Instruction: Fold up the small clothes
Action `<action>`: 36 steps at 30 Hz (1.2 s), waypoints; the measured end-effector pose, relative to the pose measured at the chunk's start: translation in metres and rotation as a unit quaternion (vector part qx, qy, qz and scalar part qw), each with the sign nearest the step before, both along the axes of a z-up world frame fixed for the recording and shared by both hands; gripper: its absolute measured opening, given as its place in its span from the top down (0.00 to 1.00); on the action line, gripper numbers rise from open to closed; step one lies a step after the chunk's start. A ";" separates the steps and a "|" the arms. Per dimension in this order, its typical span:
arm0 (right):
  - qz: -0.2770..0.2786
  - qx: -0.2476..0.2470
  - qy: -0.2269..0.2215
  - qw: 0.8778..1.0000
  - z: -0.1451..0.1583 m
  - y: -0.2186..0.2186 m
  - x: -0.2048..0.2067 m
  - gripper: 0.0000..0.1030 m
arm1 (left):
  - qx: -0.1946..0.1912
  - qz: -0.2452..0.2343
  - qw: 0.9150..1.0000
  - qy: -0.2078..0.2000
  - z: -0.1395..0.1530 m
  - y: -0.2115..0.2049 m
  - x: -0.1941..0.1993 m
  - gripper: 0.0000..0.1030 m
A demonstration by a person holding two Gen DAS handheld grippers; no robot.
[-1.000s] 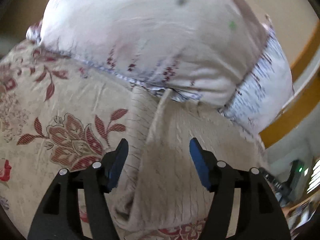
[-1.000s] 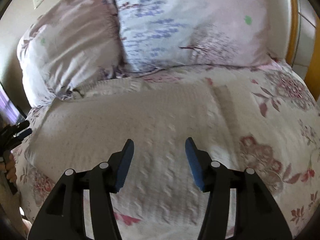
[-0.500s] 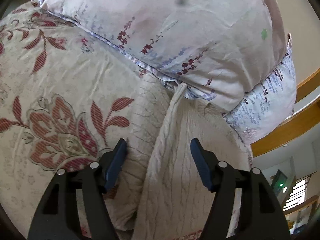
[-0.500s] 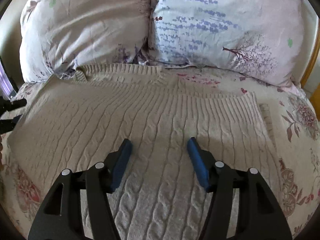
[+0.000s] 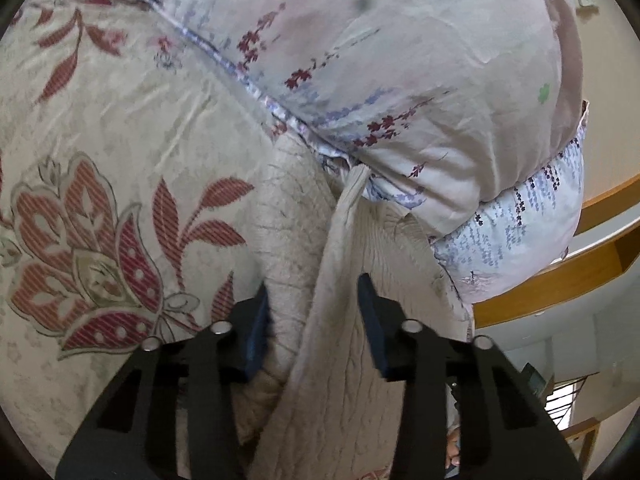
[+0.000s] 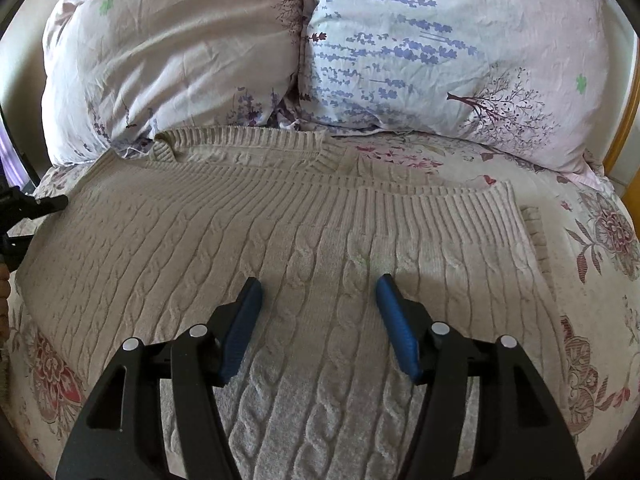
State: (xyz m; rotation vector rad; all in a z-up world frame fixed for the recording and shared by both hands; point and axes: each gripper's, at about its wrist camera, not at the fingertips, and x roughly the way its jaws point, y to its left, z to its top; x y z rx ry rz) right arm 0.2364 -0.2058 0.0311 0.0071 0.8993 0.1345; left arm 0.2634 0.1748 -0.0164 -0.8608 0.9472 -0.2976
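A beige cable-knit sweater (image 6: 304,232) lies spread on the bed, its ribbed collar toward the pillows. My right gripper (image 6: 318,292) is open and empty just above the sweater's middle. In the left wrist view the sweater's left side (image 5: 340,280) shows a raised folded edge that runs between my left gripper's (image 5: 314,292) blue pads. The jaws stand apart on either side of the fold, narrower than before, not clamped on it. The left gripper also shows at the left edge of the right wrist view (image 6: 24,208).
Two floral pillows (image 6: 172,52) (image 6: 440,48) lie at the head of the bed, touching the sweater's collar. The floral bedspread (image 5: 100,208) surrounds the sweater. A wooden bed frame (image 5: 568,276) runs along the right side.
My left gripper has moved in over the sweater's folded edge and its jaws have narrowed. My right gripper has pulled back and lowered toward the sweater's middle, still open.
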 end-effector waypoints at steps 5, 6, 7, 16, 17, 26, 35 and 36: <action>0.001 0.000 0.000 1.000 0.000 0.001 0.000 0.40 | -0.017 0.004 1.000 -0.018 0.011 -0.004 -0.004 0.81; 0.002 0.000 0.001 1.000 0.000 0.000 0.001 0.39 | -0.019 0.002 0.999 -0.026 0.016 -0.007 -0.005 0.82; 0.003 0.000 0.001 1.000 0.000 0.001 0.001 0.39 | -0.021 -0.004 0.999 -0.039 0.025 -0.013 -0.006 0.82; 0.009 -0.005 -0.002 1.000 -0.003 0.004 -0.001 0.39 | -0.047 -0.065 0.988 -0.129 0.091 -0.079 -0.008 0.85; 0.010 -0.006 -0.002 1.000 -0.004 0.004 -0.002 0.39 | -0.047 -0.071 0.987 -0.135 0.096 -0.089 -0.007 0.86; -0.036 0.107 -0.026 0.993 0.017 -0.066 -0.033 0.38 | -0.084 -0.139 0.973 -0.161 0.122 -0.199 0.014 0.87; -0.139 0.191 -0.012 0.972 0.006 -0.158 -0.049 0.37 | -0.119 -0.236 0.964 -0.033 0.049 -0.327 0.037 0.87; -0.148 0.200 -0.011 0.969 0.005 -0.165 -0.051 0.37 | -0.140 -0.248 0.958 -0.018 0.043 -0.332 0.037 0.87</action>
